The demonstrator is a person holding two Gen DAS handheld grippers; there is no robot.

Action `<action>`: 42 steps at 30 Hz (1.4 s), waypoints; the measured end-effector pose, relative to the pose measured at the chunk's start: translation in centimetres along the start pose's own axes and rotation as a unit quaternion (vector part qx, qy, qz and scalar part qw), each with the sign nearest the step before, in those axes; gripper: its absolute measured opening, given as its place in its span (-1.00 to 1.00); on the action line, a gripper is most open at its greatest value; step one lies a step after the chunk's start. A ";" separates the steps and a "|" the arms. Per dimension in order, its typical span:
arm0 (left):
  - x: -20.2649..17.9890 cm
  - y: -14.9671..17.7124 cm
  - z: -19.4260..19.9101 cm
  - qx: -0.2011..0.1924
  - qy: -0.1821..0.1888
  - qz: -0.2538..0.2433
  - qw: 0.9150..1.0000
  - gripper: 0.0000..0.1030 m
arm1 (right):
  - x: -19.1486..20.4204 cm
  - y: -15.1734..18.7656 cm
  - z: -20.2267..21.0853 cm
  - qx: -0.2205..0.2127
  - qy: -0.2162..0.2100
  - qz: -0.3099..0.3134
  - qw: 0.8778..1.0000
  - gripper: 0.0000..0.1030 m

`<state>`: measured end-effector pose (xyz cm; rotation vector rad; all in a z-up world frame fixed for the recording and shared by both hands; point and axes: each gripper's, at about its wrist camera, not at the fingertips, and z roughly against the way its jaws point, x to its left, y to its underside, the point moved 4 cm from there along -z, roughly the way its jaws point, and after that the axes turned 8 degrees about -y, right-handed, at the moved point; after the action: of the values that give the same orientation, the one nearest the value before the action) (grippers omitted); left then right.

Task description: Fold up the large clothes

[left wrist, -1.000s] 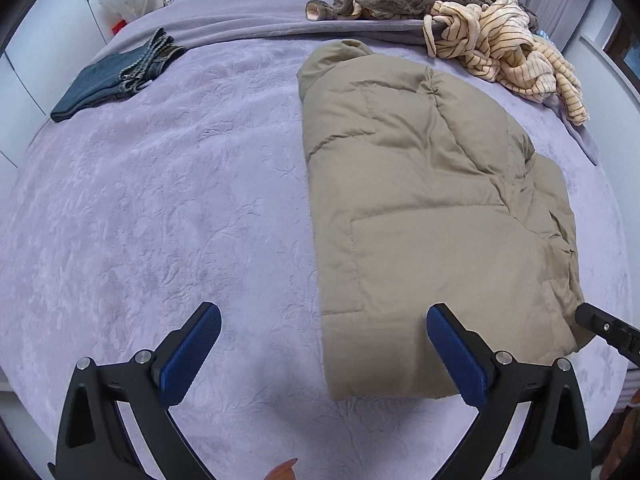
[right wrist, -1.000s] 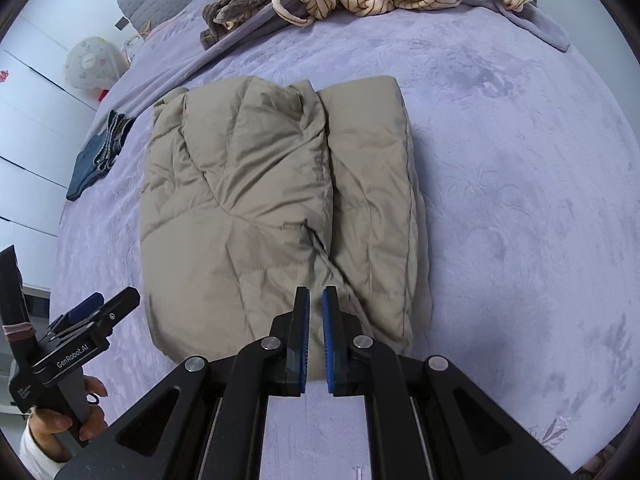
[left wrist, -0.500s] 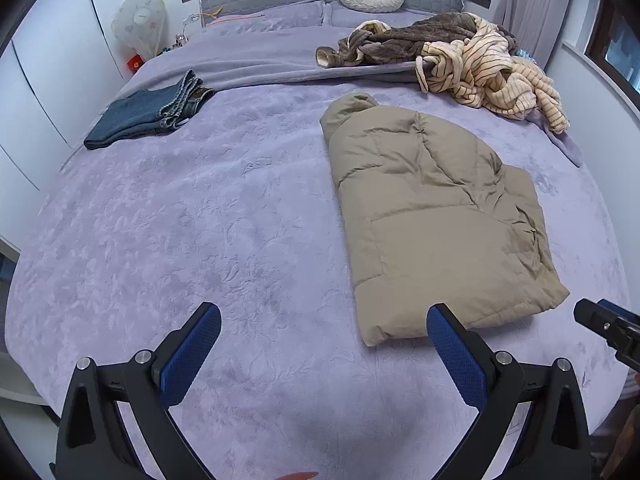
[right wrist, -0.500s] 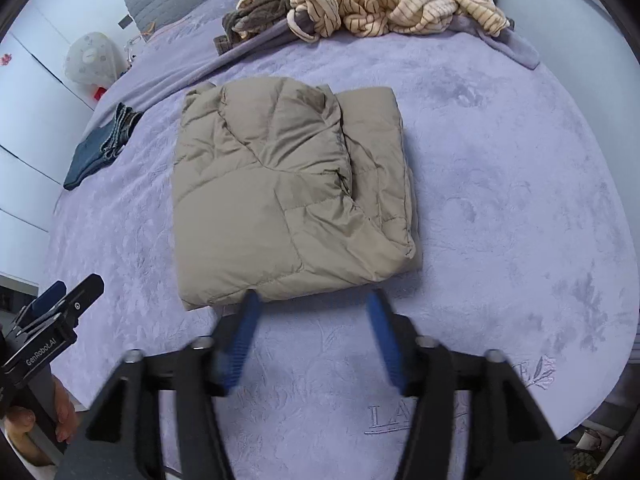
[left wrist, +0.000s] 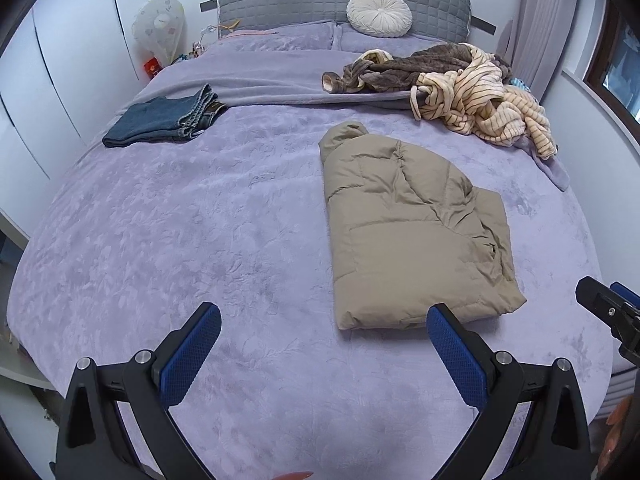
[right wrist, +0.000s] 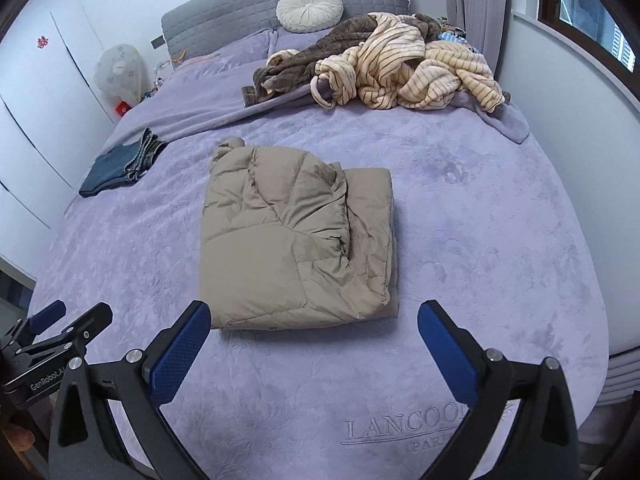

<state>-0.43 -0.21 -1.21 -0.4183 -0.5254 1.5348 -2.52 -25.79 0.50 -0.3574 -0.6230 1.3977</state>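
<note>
At the far left of the lavender plush-covered bed (left wrist: 168, 240), a folded pair of dark blue denim jeans (left wrist: 160, 122) lies near the left edge. The left hand-held gripper (left wrist: 324, 354) hovers over bare cover near the foot of the bed, jaws spread wide and holding nothing. Between the jeans and the jacket there is a broad stretch of open cover, probably the easiest room for sliding or turning a garment.

The tan quilted puffer jacket (right wrist: 292, 236) sits right of centre, folded into a thick rectangular bundle with its near edge just beyond both grippers. It looks light, soft and springy; the smooth shell is likely slippery, and the padding may push a fold back open once released. A sound hold would pinch through all layers at a near corner or along the doubled right side, where a lower layer shows beneath the top fold, not on the loose top skin alone.

The right hand-held gripper (right wrist: 312, 344) is likewise wide open and empty, facing the jacket's near edge. Right of the jacket the cover runs clear to the bed's rounded edge. Toward the headboard, a heap of cream striped and brown fleece clothes (right wrist: 384, 64) waits unfolded, well apart from the jacket.
</note>
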 end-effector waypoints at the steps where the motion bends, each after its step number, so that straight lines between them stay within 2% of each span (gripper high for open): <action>1: -0.1 0.0 0.4 -0.002 -0.001 0.000 1.000 1.00 | -0.1 -0.1 0.3 -0.003 0.004 -0.002 1.000 0.99; 14: -0.1 -0.1 2.5 -0.018 -0.013 0.004 1.000 1.00 | -0.4 0.4 2.1 -0.006 0.015 0.001 1.000 0.99; 42: 0.1 -0.2 1.9 -0.009 -0.014 -0.004 1.000 1.00 | -0.2 0.8 2.2 -0.003 0.013 0.001 1.000 0.99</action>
<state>-1.36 -0.22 0.51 -0.4098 -0.5625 1.5302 -4.51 -26.17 1.70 -0.3810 -0.6070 1.3921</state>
